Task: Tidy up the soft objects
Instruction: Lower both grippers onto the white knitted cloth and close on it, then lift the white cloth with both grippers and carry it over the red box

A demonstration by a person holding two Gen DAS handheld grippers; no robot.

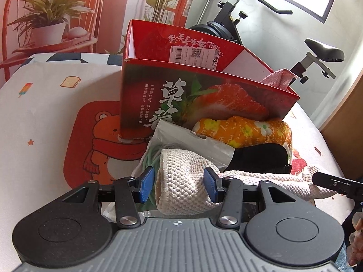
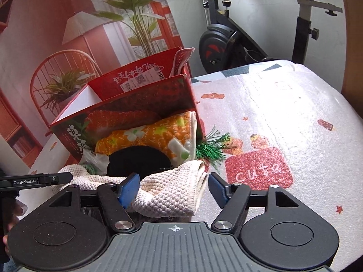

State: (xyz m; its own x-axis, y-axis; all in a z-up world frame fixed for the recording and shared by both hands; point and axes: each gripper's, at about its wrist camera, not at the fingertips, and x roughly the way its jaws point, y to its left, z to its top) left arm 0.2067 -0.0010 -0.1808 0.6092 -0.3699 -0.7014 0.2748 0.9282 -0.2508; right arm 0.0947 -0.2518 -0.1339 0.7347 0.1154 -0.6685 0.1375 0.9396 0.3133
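A cream knitted cloth (image 1: 186, 176) lies on the table in front of a red strawberry box (image 1: 199, 95). My left gripper (image 1: 179, 184) is open, its blue pads on either side of the cloth's left end. My right gripper (image 2: 171, 190) is open around the cloth's right end (image 2: 172, 190). An orange flowered cloth (image 1: 245, 131) and a black soft item (image 1: 258, 158) lie between the cream cloth and the box. A pink cloth (image 1: 279, 79) hangs over the box's far right corner. The same box (image 2: 136, 104) shows in the right wrist view.
A white plastic bag (image 1: 186, 140) with green cord lies left of the cloths. A green tassel (image 2: 211, 145) lies by the box. The table has a printed cover (image 2: 272, 113). An exercise bike (image 2: 226, 40) stands behind.
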